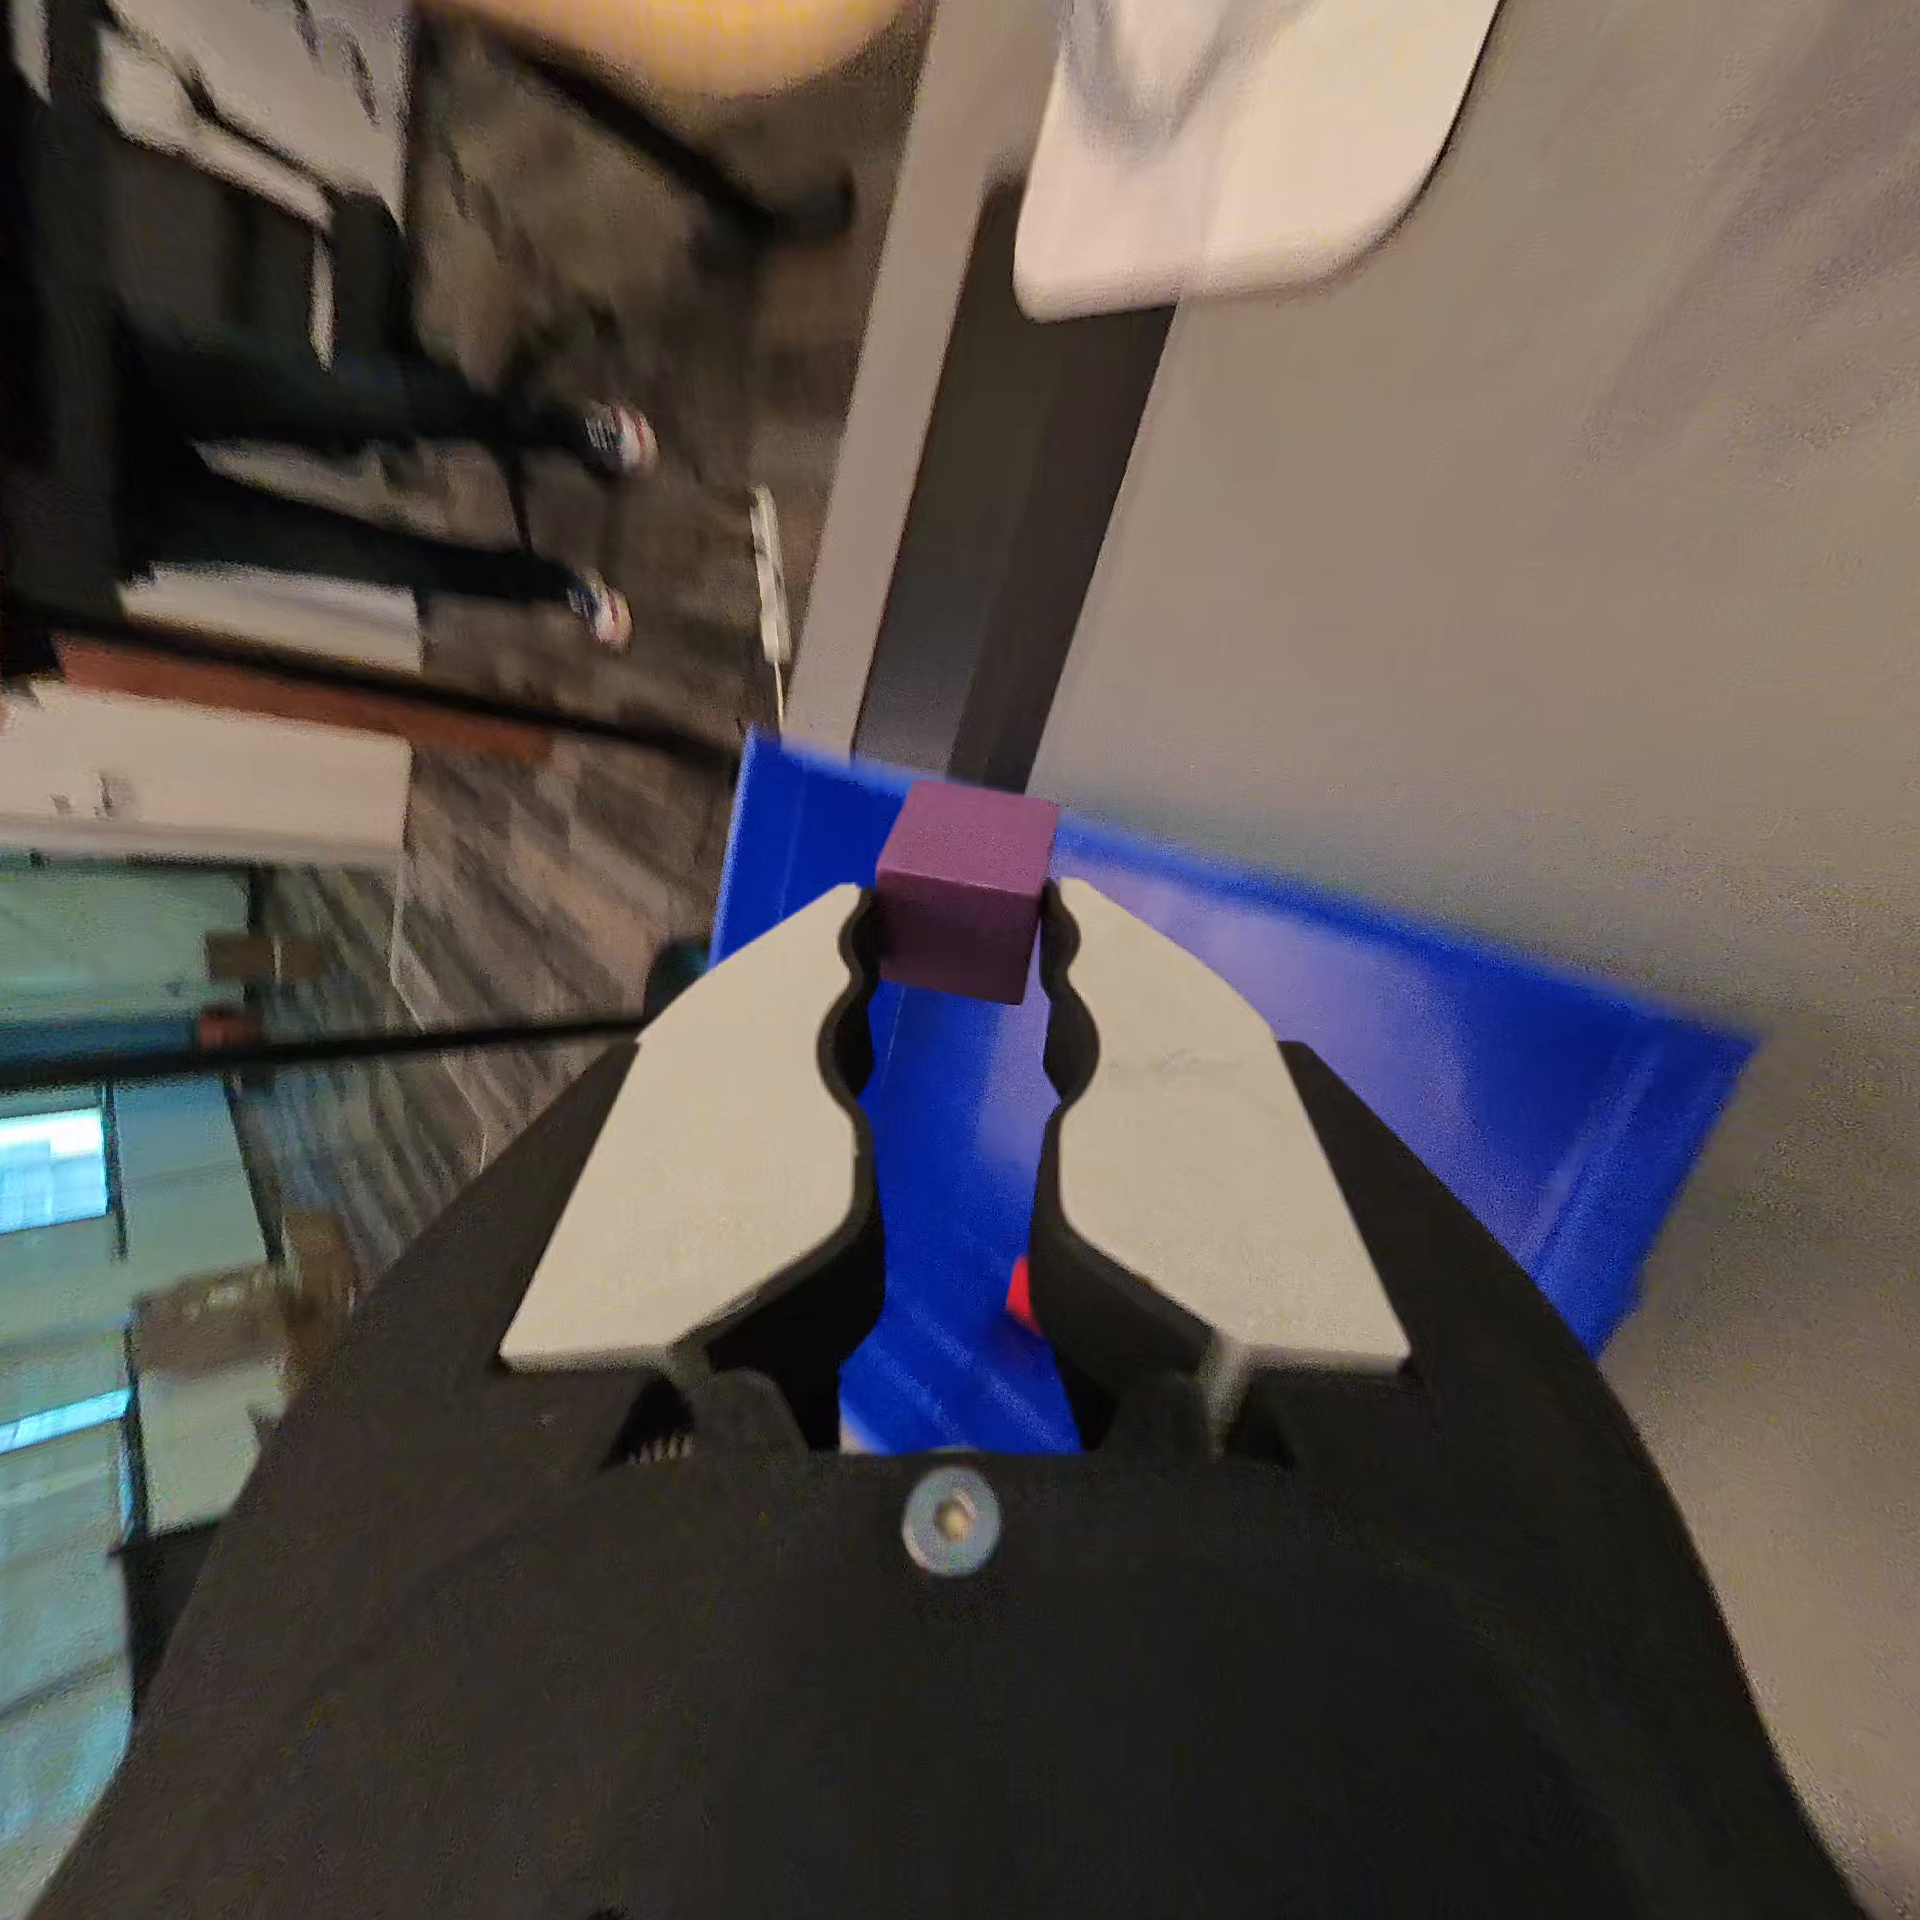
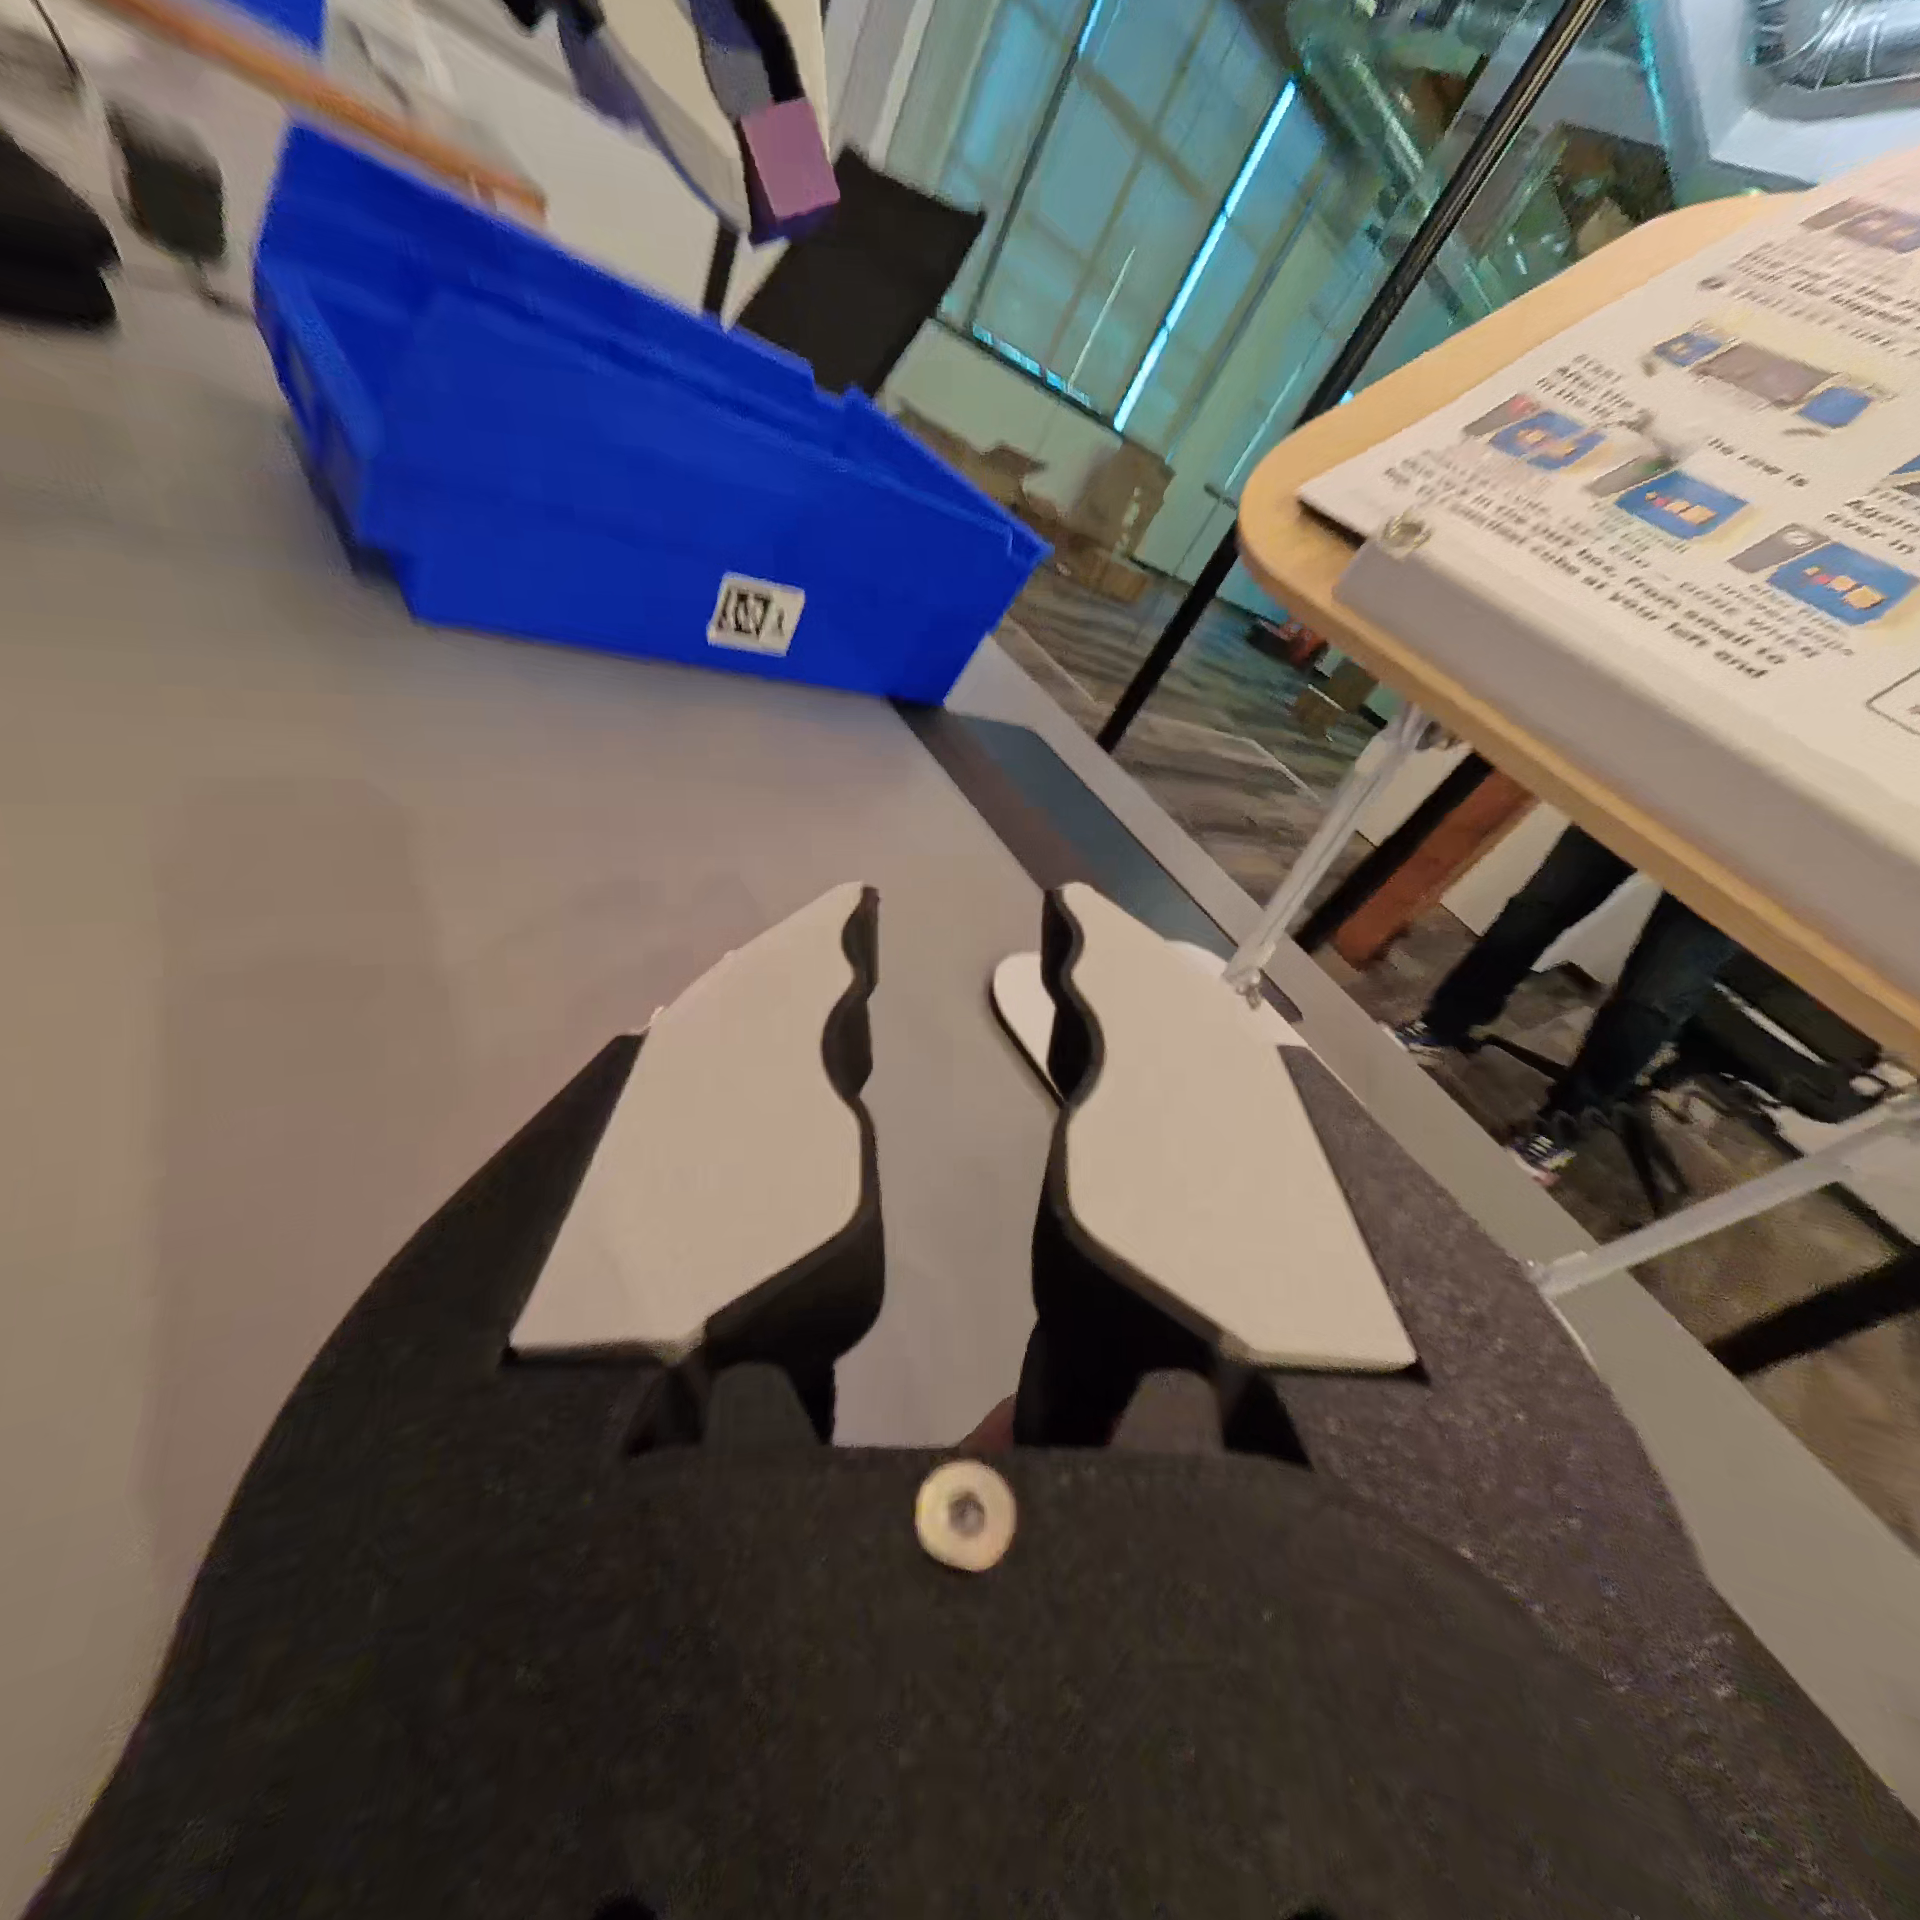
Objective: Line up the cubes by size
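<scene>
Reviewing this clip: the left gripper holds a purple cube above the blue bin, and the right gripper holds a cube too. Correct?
Not quite. The right gripper holds nothing, as the right wrist view shows. The left gripper does grip the purple cube above the blue bin.

Grey table [image 2: 416, 831] bears blue bin [image 2: 623, 499].

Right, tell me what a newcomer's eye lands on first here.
First, the purple cube, pinched at the tips of the left tongs above the blue bin. Then that bin itself, bright on the grey table. The right tongs hang open over the table.
</scene>
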Tool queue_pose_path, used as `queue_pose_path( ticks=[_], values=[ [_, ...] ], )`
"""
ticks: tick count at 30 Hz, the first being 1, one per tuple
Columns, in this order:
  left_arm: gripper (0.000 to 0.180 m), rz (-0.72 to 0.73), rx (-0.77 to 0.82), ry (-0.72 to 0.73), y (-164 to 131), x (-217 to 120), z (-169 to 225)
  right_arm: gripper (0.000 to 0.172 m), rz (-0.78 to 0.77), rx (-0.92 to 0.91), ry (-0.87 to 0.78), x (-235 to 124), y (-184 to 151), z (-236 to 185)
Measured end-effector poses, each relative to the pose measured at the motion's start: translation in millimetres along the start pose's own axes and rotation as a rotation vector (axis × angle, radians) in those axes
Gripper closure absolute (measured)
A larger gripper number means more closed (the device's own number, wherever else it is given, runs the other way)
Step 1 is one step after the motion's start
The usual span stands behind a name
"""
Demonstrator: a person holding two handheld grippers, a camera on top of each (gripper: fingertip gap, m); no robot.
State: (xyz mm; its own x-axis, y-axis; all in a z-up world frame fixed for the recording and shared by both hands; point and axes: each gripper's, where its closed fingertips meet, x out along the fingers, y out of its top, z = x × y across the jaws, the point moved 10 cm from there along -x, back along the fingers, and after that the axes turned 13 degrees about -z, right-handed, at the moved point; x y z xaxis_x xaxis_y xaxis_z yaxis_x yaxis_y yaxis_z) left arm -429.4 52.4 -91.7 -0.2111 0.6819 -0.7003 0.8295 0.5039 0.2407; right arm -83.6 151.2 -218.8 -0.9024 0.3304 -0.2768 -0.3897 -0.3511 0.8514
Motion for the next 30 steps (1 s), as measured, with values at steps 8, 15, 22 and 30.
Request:
queue_pose_path(
  ticks=[8, 15, 22, 30],
  values=[
    [0.152, 0.540, 0.070, 0.010, 116, -75, 51, 0.132, 0.235, -0.158, 0.057, -47, 61, 23],
    [0.152, 0.692, 0.194, 0.024, 184, -101, 75, 0.133, 0.431, -0.240, 0.073, -105, 108, 51],
    [0.152, 0.835, 0.219, -0.020, 213, -110, 88, 0.131, 0.467, -0.305, 0.122, -121, 117, 52],
    [0.152, 0.822, 0.256, -0.068, 217, -104, 96, 0.137, 0.470, -0.326, 0.130, -118, 120, 44]
  ],
)
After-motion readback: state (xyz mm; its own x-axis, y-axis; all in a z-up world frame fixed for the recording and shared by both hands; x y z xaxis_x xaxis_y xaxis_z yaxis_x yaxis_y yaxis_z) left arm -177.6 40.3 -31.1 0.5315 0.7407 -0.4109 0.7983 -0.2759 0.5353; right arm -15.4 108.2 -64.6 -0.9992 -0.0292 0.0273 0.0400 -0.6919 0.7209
